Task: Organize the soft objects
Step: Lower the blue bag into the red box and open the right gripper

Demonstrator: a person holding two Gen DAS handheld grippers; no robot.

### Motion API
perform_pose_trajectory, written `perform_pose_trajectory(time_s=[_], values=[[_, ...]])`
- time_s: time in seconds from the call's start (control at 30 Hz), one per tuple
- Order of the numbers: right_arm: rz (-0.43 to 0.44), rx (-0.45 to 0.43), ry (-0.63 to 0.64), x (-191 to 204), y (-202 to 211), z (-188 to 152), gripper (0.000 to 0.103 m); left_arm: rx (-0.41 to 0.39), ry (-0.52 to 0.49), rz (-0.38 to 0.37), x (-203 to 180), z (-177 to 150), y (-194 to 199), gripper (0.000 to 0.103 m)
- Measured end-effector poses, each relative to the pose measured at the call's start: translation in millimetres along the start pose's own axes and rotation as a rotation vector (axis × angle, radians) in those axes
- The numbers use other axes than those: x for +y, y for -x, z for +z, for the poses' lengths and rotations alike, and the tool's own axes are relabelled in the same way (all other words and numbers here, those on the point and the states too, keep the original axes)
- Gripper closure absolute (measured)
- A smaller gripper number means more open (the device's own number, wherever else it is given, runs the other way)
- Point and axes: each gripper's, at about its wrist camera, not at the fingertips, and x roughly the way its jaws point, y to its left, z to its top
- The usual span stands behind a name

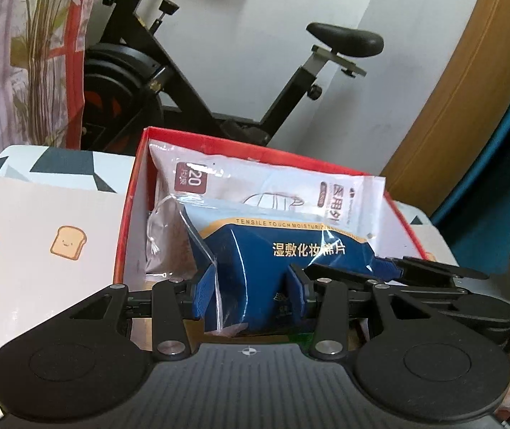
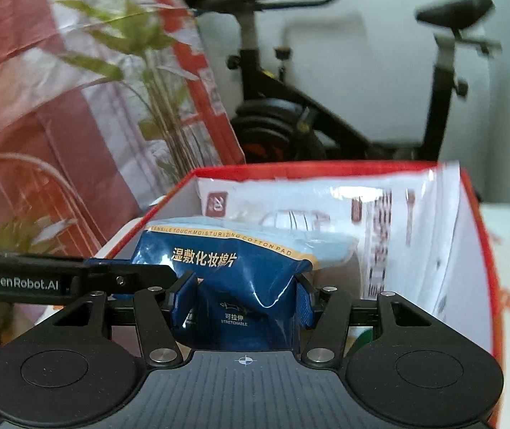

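Right wrist view is motion-blurred toward the edges; print on the white pack there cannot be read. The lower end of the blue cotton pad pack (image 1: 255, 279) is hidden behind both gripper bodies, so whether it touches the box floor cannot be told. The floor of the red box (image 1: 126, 214) is mostly covered.

Left gripper (image 1: 253, 295): jaws about half open, blue pads pressed against the near end of the cotton pad pack, one on each side. Clear film of the pack is creased beside the left pad.

Right gripper (image 2: 246, 300): jaws also about half open, pads clamped on the same pack (image 2: 240, 275), which buckles between them. The left gripper's finger (image 2: 76, 279) crosses the left side of this view, just beside the right gripper.

Box contents: the cotton pad pack sits at the near part of the box opening, held by both grippers. Behind it a white mask pack (image 1: 265, 186) leans on the far wall, its top edge above the rim. A clear bag with brownish contents (image 1: 169, 243) stands at the left wall.

Outside the box: a white sheet printed with toast and ice lolly (image 1: 40, 236) to its left; an exercise bike (image 1: 219, 82) behind.
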Motion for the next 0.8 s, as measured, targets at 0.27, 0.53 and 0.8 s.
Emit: perform_pose_trajectory(time_s=[0.27, 0.53, 0.8], values=[[0.063, 0.071, -0.194, -26.2, -13.6, -14.5, 0.058, 0.032, -0.052, 0.060, 5.9, 0.3, -11.8, 0.057], [0.041, 0.194, -0.237, -25.9, -27.4, -15.6, 0.058, 0.017, -0.028, 0.126, 8.0, 4.4, -10.8, 0.057], [-0.040, 0.217, -0.262, -29.5, -21.5, -12.6, 0.053, 0.003, -0.043, 0.140, 2.9, 4.2, -3.4, 0.056]])
